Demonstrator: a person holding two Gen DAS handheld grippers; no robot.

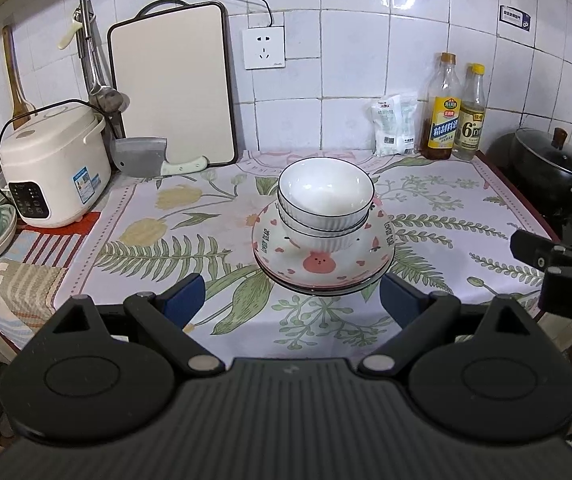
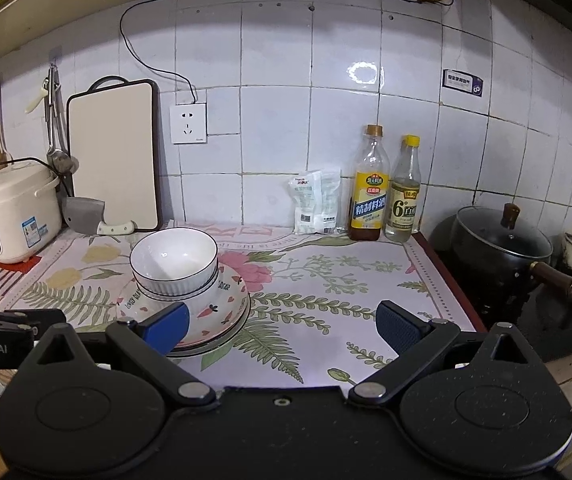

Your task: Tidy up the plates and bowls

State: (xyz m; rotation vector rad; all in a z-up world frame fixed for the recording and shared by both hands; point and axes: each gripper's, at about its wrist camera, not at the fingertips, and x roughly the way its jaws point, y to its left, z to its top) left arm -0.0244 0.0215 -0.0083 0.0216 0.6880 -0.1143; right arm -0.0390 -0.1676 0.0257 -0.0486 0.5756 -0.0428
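Two white ribbed bowls (image 1: pixel 323 196) are nested and stand on a pink cartoon plate (image 1: pixel 325 264), which lies on another plate with a dark rim. The stack sits mid-counter on the floral cloth (image 1: pixel 158 240). My left gripper (image 1: pixel 291 300) is open and empty, just in front of the stack. The stack also shows in the right wrist view, bowls (image 2: pixel 174 260) on plates (image 2: pixel 222 312). My right gripper (image 2: pixel 282 324) is open and empty, to the right of the stack; its left finger overlaps the plate rim in view.
A rice cooker (image 1: pixel 52 164), a cleaver (image 1: pixel 142 158) and a cutting board (image 1: pixel 170 84) stand at the back left. Two bottles (image 1: pixel 455 110) and a white bag (image 1: pixel 391 124) stand at the back right. A black pot (image 2: pixel 501 244) sits on the stove at right.
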